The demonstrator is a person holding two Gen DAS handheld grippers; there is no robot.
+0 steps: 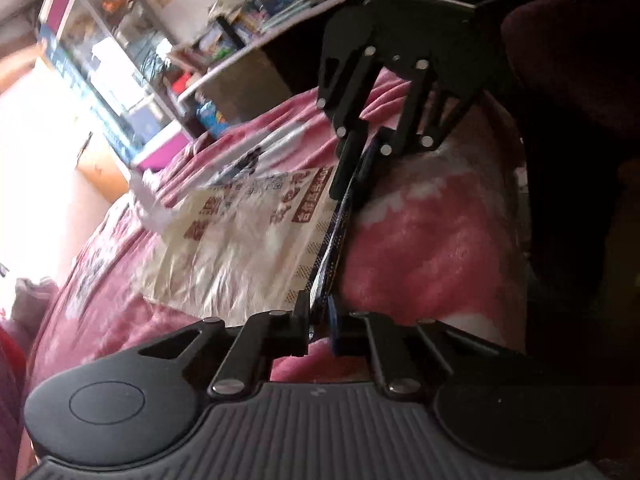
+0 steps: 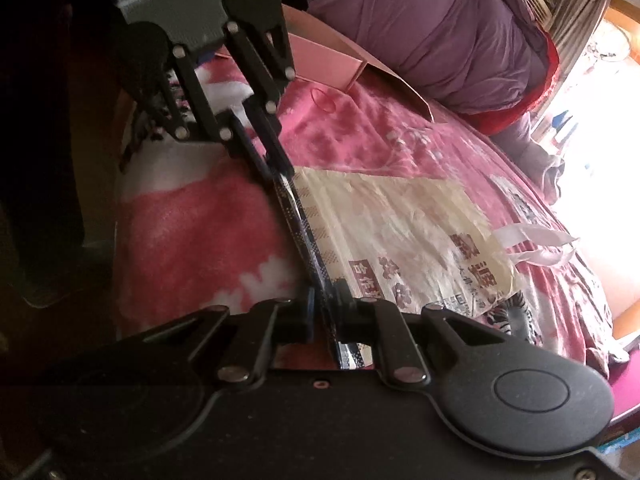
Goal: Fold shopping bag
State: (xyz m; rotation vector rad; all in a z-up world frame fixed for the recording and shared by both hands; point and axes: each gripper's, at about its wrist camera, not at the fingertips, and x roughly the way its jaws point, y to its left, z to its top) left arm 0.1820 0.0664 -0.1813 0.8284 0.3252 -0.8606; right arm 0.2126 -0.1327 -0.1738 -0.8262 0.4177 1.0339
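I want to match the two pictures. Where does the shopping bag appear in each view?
Left wrist view: the shopping bag lies left of centre on the pink blanket.
Right wrist view: the shopping bag lies right of centre.
Shared landmark: its dark edge, stretched between the left gripper and the right gripper, both closed on it.

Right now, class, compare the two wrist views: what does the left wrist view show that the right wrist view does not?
Only the left wrist view shows the cluttered shelves beyond the bed. Only the right wrist view shows the purple bedding, the pink box and the bag's white handles. Both show the cream shopping bag on the pink blanket, with the left gripper and right gripper shut on its dark edge.
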